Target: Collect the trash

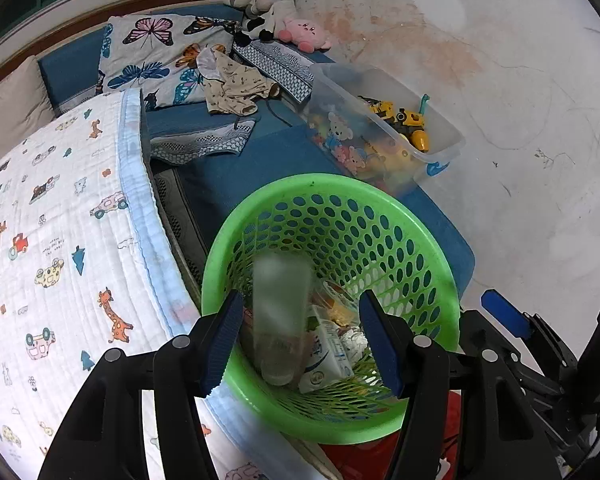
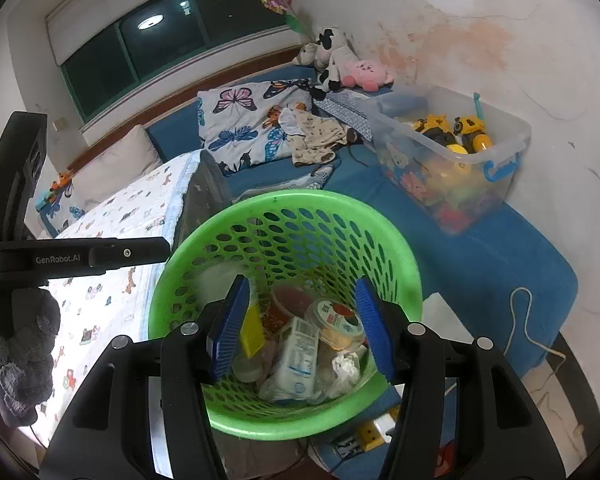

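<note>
- The left claw [image 1: 300, 344] hangs over the green perforated basket [image 1: 432, 248], its blue pads [image 1: 222, 344] spread apart and pressing on nothing
- A clear plastic bottle [image 1: 282, 312], blurred, is between the left pads and touches neither; it stands upright inside the basket toward the 9 o'clock side
- The right claw [image 2: 300, 328] also hovers over the basket [image 2: 380, 248], released, jaws apart with nothing pressed between its pads [image 2: 228, 328]
- In the basket's bottom lies trash: a white milk carton [image 2: 296, 360] at centre, a round lidded cup [image 2: 336, 320] at its 2 o'clock, a crumpled tissue [image 2: 346, 366] at its 3 o'clock, a yellow wrapper [image 2: 254, 332] at its 9 o'clock just beside the right claw's left pad
- The basket stands between the bed's cartoon-print quilt [image 1: 60, 240] at 9 o'clock and a blue mat [image 2: 480, 260] at 2 o'clock
- A clear toy bin [image 2: 452, 152] with yellow toy vehicles sits on the mat at 1 o'clock, well apart from the basket
- Plush toys [image 2: 340, 60] lie in the far corner at 12 o'clock, beside a butterfly pillow [image 2: 252, 120]
</note>
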The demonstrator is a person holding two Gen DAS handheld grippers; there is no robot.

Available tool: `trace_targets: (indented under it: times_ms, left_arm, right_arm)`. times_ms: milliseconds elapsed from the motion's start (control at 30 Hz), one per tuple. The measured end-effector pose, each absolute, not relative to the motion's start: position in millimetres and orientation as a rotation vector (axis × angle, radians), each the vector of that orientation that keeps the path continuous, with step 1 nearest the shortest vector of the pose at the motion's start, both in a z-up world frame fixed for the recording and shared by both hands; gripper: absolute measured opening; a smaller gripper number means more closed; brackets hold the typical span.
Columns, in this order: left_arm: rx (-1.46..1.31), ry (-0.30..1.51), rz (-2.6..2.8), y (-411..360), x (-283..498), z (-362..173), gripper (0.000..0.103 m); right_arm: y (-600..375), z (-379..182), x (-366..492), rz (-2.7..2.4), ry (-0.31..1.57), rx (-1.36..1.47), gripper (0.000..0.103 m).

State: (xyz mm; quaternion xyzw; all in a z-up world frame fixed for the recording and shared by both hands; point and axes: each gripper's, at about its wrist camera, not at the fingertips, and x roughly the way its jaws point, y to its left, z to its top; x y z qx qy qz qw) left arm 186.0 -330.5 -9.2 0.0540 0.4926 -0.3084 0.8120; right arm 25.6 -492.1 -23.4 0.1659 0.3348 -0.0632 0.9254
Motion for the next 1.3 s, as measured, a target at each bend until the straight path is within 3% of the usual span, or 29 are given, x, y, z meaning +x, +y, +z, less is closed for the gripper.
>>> trace_targets:
  times_ms: [567,933,1300]
  left_arm:
    - [0.131,0.975,-0.621,-294.1,165.6,6.7,0.061]
    - [0.121,0.891,-0.573,-246.2,145.6,19.8,0.080]
    - [0.104,0.816,-0.507,-188.9,127.9,28.8,0.089]
  right_arm:
    - [-462.3,-16.1,19.7,-0.086,0.673,0.315,0.064]
    - [-427.5,-12.2,17.8,-0.042,0.675,0.264,0.074]
    - [-386.7,-4.1,14.8,-0.013,0.668,0.202,0.085]
